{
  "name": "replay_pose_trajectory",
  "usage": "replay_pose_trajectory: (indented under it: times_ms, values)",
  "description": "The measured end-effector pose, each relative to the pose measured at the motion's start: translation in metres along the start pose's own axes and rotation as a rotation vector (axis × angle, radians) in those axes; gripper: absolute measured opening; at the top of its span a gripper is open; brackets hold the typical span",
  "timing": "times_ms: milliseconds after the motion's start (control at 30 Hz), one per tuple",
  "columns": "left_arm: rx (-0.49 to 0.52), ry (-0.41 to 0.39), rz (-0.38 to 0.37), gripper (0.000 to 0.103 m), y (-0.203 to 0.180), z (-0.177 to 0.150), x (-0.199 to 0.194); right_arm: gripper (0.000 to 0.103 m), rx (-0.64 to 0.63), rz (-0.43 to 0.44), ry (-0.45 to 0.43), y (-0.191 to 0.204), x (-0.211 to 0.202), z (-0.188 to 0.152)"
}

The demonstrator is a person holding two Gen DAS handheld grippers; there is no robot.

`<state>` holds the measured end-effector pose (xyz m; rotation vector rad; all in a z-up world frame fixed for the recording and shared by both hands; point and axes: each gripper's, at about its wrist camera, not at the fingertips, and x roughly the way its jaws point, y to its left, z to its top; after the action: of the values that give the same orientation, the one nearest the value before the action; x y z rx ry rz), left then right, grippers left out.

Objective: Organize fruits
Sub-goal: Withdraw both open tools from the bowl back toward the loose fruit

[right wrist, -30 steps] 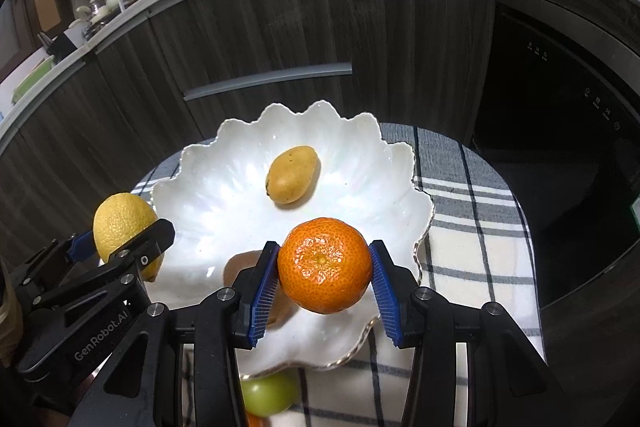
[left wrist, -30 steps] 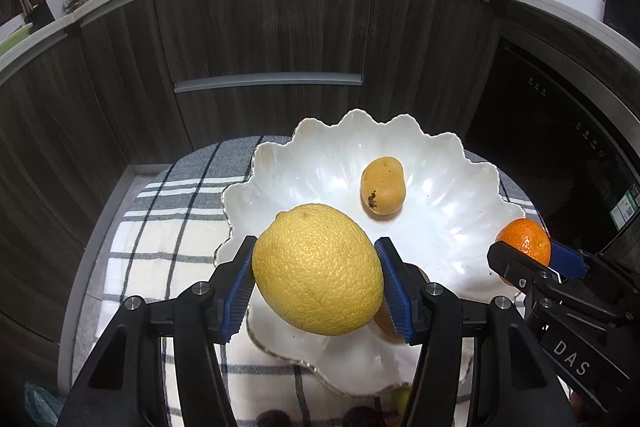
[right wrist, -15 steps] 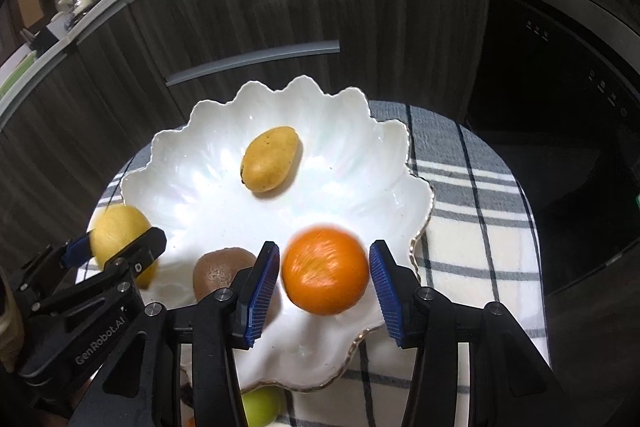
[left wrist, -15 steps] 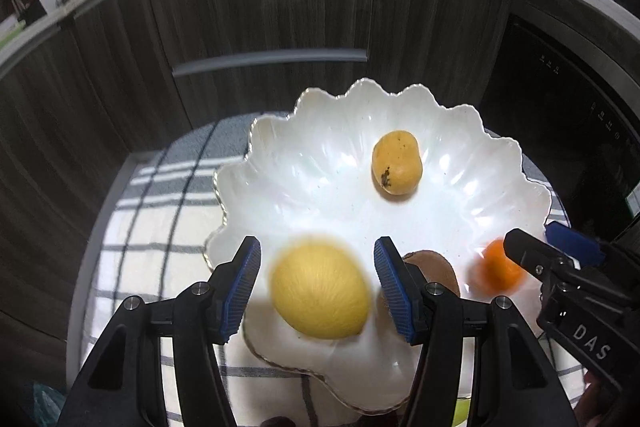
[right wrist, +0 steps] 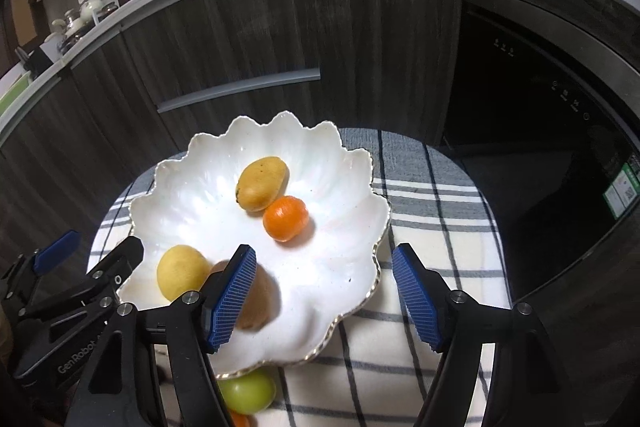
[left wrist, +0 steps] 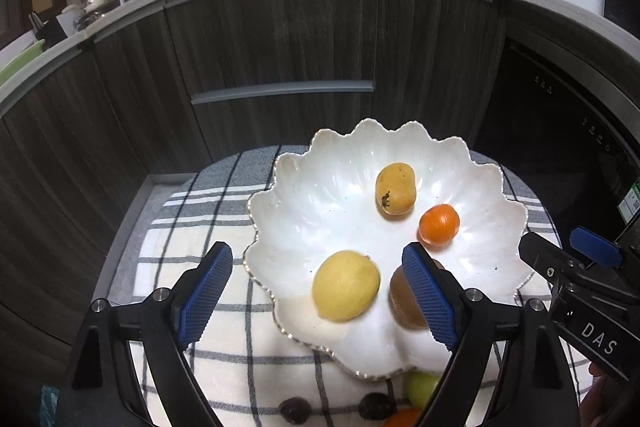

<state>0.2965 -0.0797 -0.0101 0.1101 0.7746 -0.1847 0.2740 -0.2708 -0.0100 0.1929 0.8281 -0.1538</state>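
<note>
Both grippers, left (left wrist: 316, 297) and right (right wrist: 324, 293), opening, nothing grasped; lemon (left wrist: 346, 285) at 7 o'clock in bowl (left wrist: 320, 155), orange (left wrist: 439, 224) at 3.

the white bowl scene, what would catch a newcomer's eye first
The scalloped white bowl on the checked cloth stands out, holding a lemon, a brown kiwi, a mango and a tangerine touching it. The blue-padded left gripper and right gripper hang over its near edge, jaws opening and empty. A green fruit lies outside the bowl.
</note>
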Motion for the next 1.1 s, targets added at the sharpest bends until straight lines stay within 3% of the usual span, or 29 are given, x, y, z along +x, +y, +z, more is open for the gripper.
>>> replay_pose_trajectory:
  times_ms: [633, 1100]
  values:
    - [-0.049, -0.056, 0.038, 0.088, 0.038, -0.032, -0.08, 0.072, -0.047, 0.029, -0.068, 0.032, -0.071, -0.026]
    - [-0.085, -0.058, 0.042, 0.088, 0.059, -0.048, -0.099, 0.072, -0.081, 0.041, -0.085, 0.051, -0.092, -0.039]
